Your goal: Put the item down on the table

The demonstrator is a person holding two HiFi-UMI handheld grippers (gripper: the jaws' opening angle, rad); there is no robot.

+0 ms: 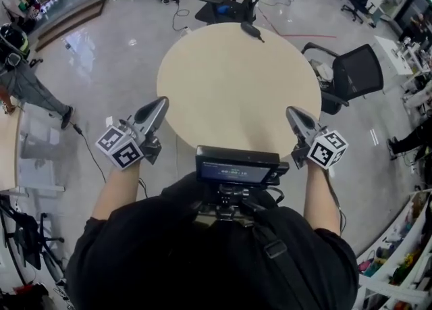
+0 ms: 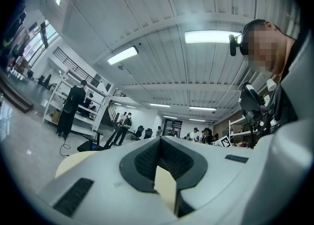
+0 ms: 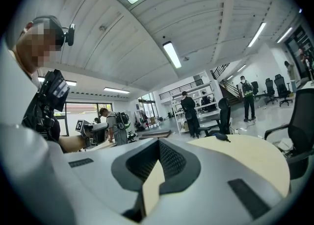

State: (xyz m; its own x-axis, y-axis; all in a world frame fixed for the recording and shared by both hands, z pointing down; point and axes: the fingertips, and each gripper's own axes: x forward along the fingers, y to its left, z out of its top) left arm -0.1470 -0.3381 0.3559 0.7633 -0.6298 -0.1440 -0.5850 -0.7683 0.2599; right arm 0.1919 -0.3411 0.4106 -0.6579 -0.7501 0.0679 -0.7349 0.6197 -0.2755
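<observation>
Left gripper [image 1: 160,105], right gripper [image 1: 291,111]: jaws pressed together, empty, at the round table's [image 1: 202,99] near edge. Black item [image 1: 252,30] already lies at the far edge, so the step looks done; just stay clear of it.

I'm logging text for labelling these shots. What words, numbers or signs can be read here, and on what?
No legible text anywhere.
Screen on the chest device: pale lines of print, too small to read.
Left marker cube on the left gripper: black-and-white square patterns, no letters.
Right marker cube on the right gripper: the same, no letters.
</observation>
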